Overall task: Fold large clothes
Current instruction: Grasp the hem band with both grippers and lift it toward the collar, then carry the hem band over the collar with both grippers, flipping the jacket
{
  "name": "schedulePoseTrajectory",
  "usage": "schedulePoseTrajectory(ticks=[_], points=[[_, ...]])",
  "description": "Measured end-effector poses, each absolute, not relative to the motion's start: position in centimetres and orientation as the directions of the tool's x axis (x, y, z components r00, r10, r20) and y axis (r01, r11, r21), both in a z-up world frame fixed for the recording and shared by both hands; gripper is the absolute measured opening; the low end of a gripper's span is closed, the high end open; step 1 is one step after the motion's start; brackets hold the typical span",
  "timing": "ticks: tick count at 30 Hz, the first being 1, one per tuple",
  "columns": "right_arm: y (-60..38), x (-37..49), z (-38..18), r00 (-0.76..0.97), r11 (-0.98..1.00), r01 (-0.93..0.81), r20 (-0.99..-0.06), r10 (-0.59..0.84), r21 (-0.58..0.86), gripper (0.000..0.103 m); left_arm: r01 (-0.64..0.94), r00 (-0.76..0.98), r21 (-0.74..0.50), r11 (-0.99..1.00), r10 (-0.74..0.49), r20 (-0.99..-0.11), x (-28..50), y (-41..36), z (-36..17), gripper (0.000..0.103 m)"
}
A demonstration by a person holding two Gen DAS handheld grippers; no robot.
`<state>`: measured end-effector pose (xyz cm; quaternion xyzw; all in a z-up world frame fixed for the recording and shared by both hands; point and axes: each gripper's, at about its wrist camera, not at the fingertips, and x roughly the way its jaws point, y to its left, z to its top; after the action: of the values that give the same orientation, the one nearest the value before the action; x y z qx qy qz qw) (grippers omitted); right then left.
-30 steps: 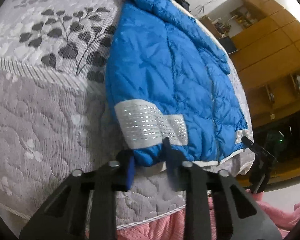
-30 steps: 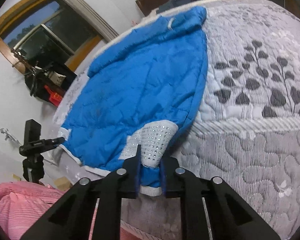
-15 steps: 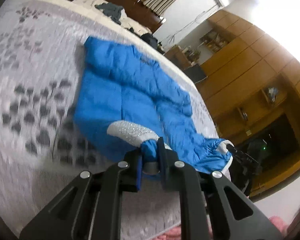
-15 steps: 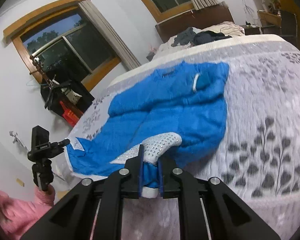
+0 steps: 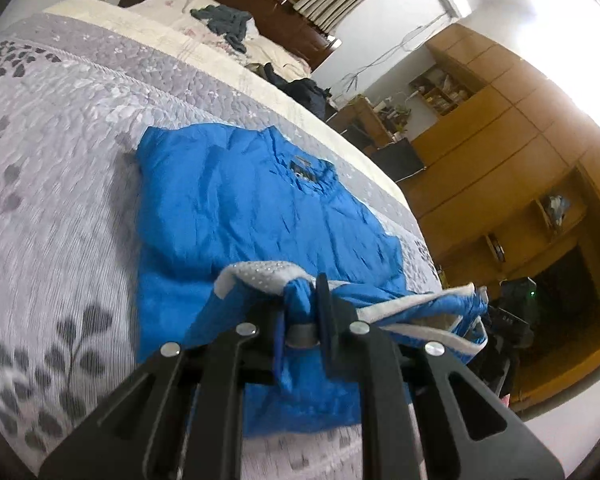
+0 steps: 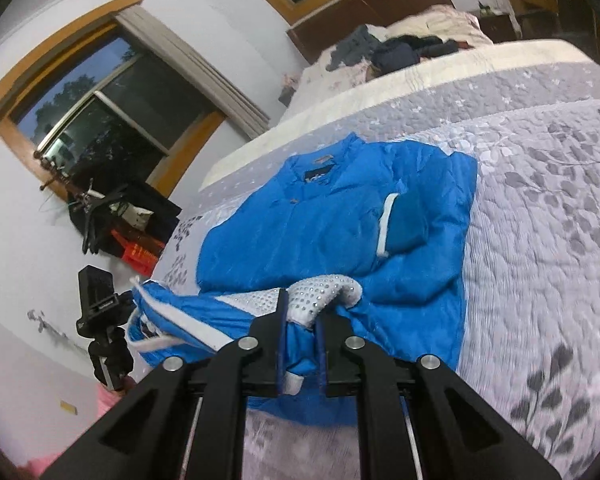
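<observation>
We see the blue jacket lying on the grey patterned bedspread, its hem lifted off the bed. Our left gripper is closed on one hem corner, our right gripper on the other — each pinching blue fabric beside a silver studded panel. The raised hem hides the jacket's lower part beneath it, and the gripper frames cut off the near bed edge. The label at the collar is too small to read — the bedspread near the frame edges is blurred.
</observation>
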<state>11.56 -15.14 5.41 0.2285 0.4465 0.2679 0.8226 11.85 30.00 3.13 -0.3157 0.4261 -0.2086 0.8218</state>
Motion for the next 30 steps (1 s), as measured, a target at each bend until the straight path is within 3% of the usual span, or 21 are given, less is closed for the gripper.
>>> schedulePoseTrajectory(ticks=[13, 19, 25, 27, 29, 30], points=[[-15.5, 21.6, -0.4, 0.361, 0.747, -0.093, -0.677, 0.642, 0.659, 0.012, -0.031, 0.466, -0.679, 0.733, -0.591, -0.659, 21.6, 30.2, -1.9, 0.014], [-16.0, 23.4, -2.2, 0.326, 0.734, -0.061, -0.681, 0.655, 0.676, 0.014, -0.042, 0.435, -0.695, 0.718, -0.613, -0.66, 23.3, 30.4, -3.4, 0.015], [-17.9, 22.6, -1.7, 0.322, 0.662, -0.068, -0.612, 0.722, 0.746, 0.031, -0.041, 0.427, -0.747, 0.664, -0.664, -0.614, 22.7, 31.8, -2.5, 0.022], [-18.4, 21.7, -0.9, 0.335, 0.651, -0.088, -0.593, 0.732, 0.754, 0.039, -0.031, 0.435, -0.774, 0.632, -0.689, -0.58, 21.7, 32.5, -1.6, 0.033], [-18.9, 20.6, 0.5, 0.395, 0.709, -0.097, -0.627, 0.672, 0.698, 0.08, -0.01, 0.466, -0.762, 0.647, -0.671, -0.576, 20.3, 32.9, -0.3, 0.052], [-19.3, 19.9, 1.4, 0.44, 0.753, -0.105, -0.649, 0.621, 0.649, 0.081, 0.0, 0.481, -0.748, 0.664, -0.656, -0.582, 19.7, 33.1, 0.3, 0.054]])
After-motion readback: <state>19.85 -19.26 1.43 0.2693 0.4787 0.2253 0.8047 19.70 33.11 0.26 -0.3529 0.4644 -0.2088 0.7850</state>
